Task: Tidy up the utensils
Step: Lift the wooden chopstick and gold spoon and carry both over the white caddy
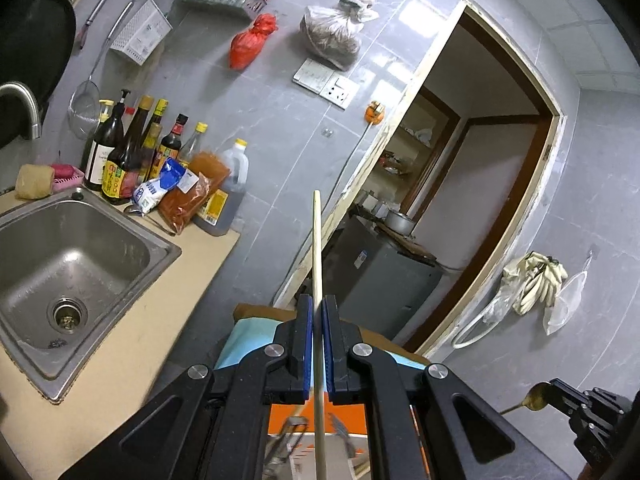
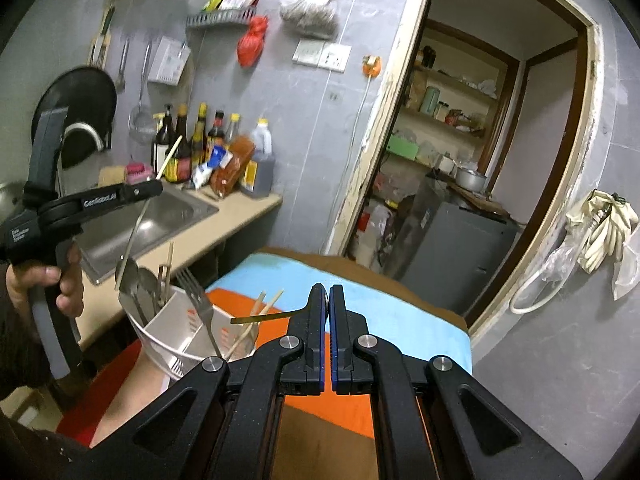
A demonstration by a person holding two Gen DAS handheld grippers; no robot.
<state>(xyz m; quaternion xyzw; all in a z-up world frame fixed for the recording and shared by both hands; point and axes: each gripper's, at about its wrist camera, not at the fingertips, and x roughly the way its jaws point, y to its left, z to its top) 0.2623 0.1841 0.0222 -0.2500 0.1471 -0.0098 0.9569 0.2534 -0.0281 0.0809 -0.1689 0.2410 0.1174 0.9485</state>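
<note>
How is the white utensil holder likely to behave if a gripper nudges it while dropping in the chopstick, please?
The white utensil holder looks like light plastic, so it would probably slide. The fork and spoons stand tall above its rim, so it may tip. The left gripper grips a thin chopstick, which likely pushes little.

A pale wooden chopstick stood nearly upright, pinched at mid-length between the closed blue pads of the left gripper. A brass-coloured spoon stuck out sideways from the closed right gripper, its bowl hidden in that view. The white utensil holder on the orange-and-blue surface held a fork, spoons and chopsticks in separate compartments.
</note>
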